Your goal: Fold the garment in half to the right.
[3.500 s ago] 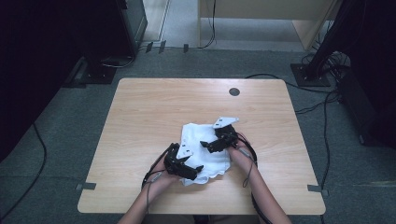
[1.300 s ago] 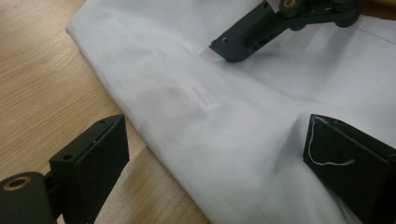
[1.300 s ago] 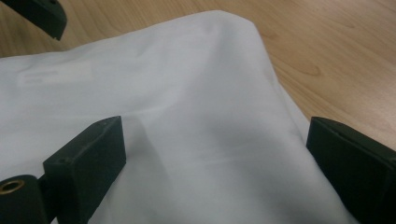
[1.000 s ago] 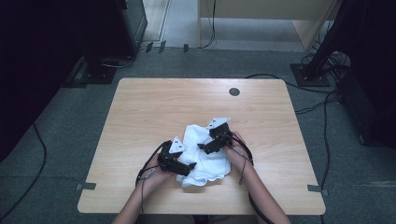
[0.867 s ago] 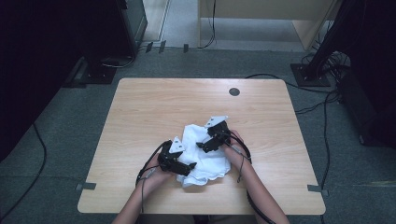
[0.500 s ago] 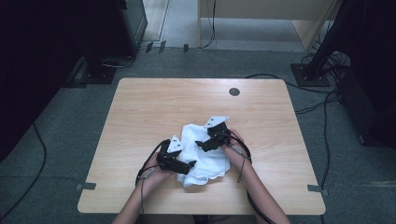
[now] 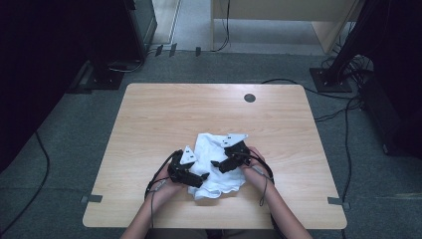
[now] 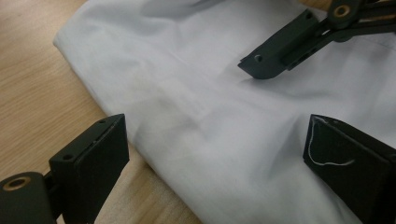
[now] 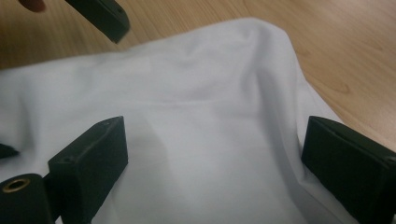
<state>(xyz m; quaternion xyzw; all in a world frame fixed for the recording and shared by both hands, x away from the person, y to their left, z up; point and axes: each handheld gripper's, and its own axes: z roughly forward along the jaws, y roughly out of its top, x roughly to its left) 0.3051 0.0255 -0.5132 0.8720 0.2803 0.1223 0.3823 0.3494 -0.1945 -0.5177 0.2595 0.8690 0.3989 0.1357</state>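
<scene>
Hovering over white cloth (image 7: 219,172), left tool (image 8: 219,154) spread wide, right tool (image 9: 212,161) likewise, neither pinching

the room is dim and a bit grey. the wooden table (image 7: 164,119) is the brightest part in the high view, and the floor around the table turns almost black at the far left and far right. the white cloth (image 8: 219,116) on the table shows soft grey shadows in its folds. up close, the black jaws look a little blurry. no glare on the table.
</scene>
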